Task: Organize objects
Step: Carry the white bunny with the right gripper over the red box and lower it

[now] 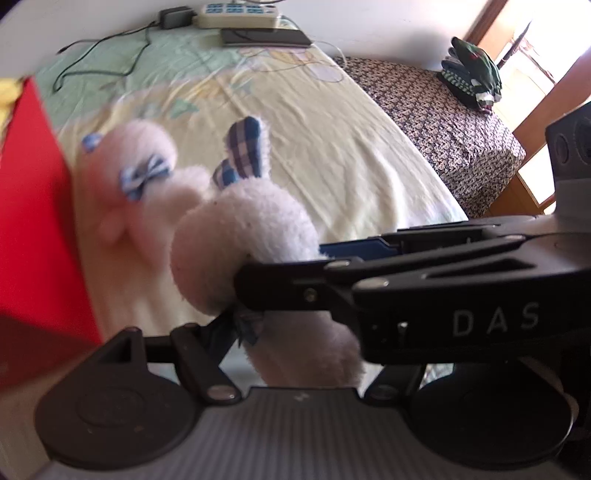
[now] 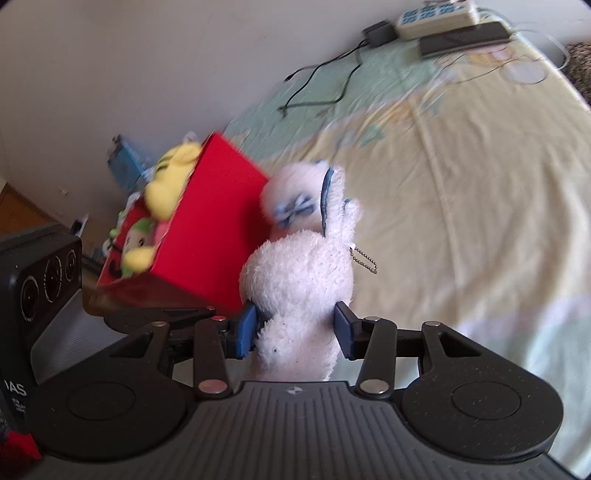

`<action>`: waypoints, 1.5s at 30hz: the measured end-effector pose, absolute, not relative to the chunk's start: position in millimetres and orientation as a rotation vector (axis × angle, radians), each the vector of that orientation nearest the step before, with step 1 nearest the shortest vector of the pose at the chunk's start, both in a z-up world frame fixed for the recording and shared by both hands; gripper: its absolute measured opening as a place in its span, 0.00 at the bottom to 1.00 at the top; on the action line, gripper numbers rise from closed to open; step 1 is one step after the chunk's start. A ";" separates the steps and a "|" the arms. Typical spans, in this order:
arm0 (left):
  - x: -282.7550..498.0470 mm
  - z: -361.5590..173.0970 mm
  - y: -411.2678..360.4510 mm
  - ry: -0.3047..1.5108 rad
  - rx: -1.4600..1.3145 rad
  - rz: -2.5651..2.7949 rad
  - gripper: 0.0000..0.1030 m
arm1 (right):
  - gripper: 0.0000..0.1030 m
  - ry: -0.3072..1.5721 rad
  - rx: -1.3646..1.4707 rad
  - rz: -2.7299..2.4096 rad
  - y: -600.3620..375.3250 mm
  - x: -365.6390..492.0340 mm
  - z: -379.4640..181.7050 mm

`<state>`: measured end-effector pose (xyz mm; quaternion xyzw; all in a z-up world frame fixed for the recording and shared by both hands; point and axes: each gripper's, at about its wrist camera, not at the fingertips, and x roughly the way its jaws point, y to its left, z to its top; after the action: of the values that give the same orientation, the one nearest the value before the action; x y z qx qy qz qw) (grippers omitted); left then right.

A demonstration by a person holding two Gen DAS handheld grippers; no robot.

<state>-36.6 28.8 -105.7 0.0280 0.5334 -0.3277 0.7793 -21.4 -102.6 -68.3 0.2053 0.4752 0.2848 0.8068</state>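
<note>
A white plush bunny (image 2: 295, 273) with blue plaid ears (image 1: 247, 147) hangs above the bed, a ball chain at its neck. My right gripper (image 2: 295, 328) is shut on its body, both blue pads (image 2: 247, 328) pressed into the fur. In the left wrist view the right gripper (image 1: 280, 266) reaches in from the right. My left gripper (image 1: 295, 343) holds the bunny's lower part by a blue bow; its far pad is hidden. A second, blurred white plush shape with blue bows (image 1: 129, 177) sits just beyond. The red box (image 2: 221, 221) stands to the left, holding yellow plush toys (image 2: 173, 177).
A yellow-green bed sheet (image 1: 351, 166) spreads underneath. At the far edge lie a power strip (image 1: 236, 14), an adapter (image 1: 173, 16) with black cables, and a flat dark device (image 1: 266, 37). A dark patterned cover (image 1: 436, 122) with folded clothes (image 1: 472, 74) lies to the right.
</note>
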 end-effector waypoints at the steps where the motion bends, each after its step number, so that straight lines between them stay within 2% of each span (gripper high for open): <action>1: -39.8 -104.7 35.5 1.153 0.049 -0.701 0.70 | 0.46 1.020 0.433 0.628 -97.5 -23.5 -67.7; 15: -103.5 -78.7 153.0 1.139 -0.036 -0.558 0.70 | 0.45 1.105 0.340 1.000 15.4 -36.8 -57.6; 25: -124.6 -33.3 232.6 1.010 -0.040 -0.570 0.70 | 0.45 0.994 0.292 1.127 107.2 -46.2 -16.1; 31: -108.7 -12.9 275.3 0.947 -0.081 -0.597 0.70 | 0.44 0.907 0.340 1.101 128.7 -46.7 -2.5; 38: -89.6 20.7 305.5 0.785 -0.010 -0.665 0.70 | 0.44 0.745 0.468 1.043 133.8 -35.8 23.0; 45: -20.4 12.8 316.2 0.755 0.007 -0.651 0.71 | 0.42 0.663 0.503 0.869 156.1 -10.9 15.5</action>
<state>-20.4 316.2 12.8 0.0035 0.3621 -0.3122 0.8783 -10.9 156.1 15.5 0.2367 0.3118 0.4086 0.8245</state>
